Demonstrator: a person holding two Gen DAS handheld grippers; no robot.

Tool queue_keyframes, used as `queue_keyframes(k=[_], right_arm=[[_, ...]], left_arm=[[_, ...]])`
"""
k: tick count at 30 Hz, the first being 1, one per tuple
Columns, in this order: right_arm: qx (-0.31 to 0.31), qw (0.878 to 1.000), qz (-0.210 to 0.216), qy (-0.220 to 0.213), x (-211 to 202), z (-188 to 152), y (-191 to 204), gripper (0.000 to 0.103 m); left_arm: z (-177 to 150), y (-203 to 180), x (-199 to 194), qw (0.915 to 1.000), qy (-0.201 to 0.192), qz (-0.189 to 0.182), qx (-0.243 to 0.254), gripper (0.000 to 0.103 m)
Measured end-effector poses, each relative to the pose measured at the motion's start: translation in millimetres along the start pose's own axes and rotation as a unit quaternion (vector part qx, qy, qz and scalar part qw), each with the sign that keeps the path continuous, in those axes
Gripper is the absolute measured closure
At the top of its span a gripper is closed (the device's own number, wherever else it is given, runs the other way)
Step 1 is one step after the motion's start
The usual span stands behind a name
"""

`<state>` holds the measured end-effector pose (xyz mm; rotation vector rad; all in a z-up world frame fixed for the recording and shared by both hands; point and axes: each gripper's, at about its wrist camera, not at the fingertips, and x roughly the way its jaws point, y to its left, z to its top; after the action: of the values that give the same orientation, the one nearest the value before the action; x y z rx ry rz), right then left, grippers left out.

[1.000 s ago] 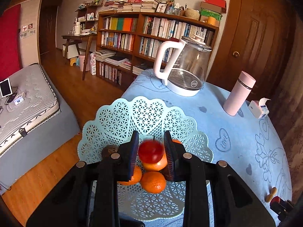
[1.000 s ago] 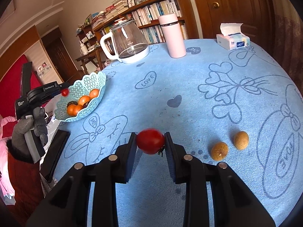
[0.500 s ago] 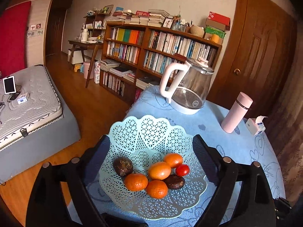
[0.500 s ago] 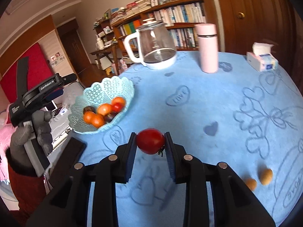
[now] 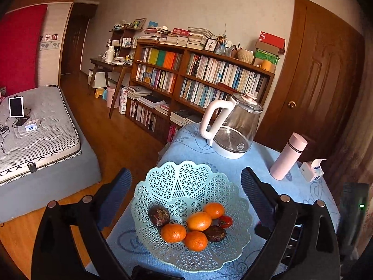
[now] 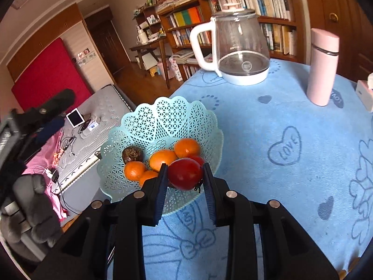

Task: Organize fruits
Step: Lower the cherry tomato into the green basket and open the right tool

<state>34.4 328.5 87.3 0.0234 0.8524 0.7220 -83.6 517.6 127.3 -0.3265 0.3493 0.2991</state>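
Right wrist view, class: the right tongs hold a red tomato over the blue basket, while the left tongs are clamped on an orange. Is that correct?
Not quite. The left tongs are open and hold nothing, as the left wrist view shows. The rest stands: the right tongs grip the red tomato over the blue basket.

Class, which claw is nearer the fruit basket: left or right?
Right. The right claw, holding a tomato, is over the basket rim. The left claw is open, set back off the basket's edge.
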Motion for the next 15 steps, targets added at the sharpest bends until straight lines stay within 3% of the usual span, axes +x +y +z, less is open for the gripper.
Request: queue_keyframes(k=[9,15], right_arm=[[-0.010,0.999,0.023,0.030,20,-7,18,0.072],[-0.003,0.999,0.035,0.023,11,-13,21,0.070]], left_arm=[[0,4,0,1.0000,0.002,-0.001,-0.007,0.007],[0,2,-1,1.0000,0.001,-0.003,-0.005,0.006]])
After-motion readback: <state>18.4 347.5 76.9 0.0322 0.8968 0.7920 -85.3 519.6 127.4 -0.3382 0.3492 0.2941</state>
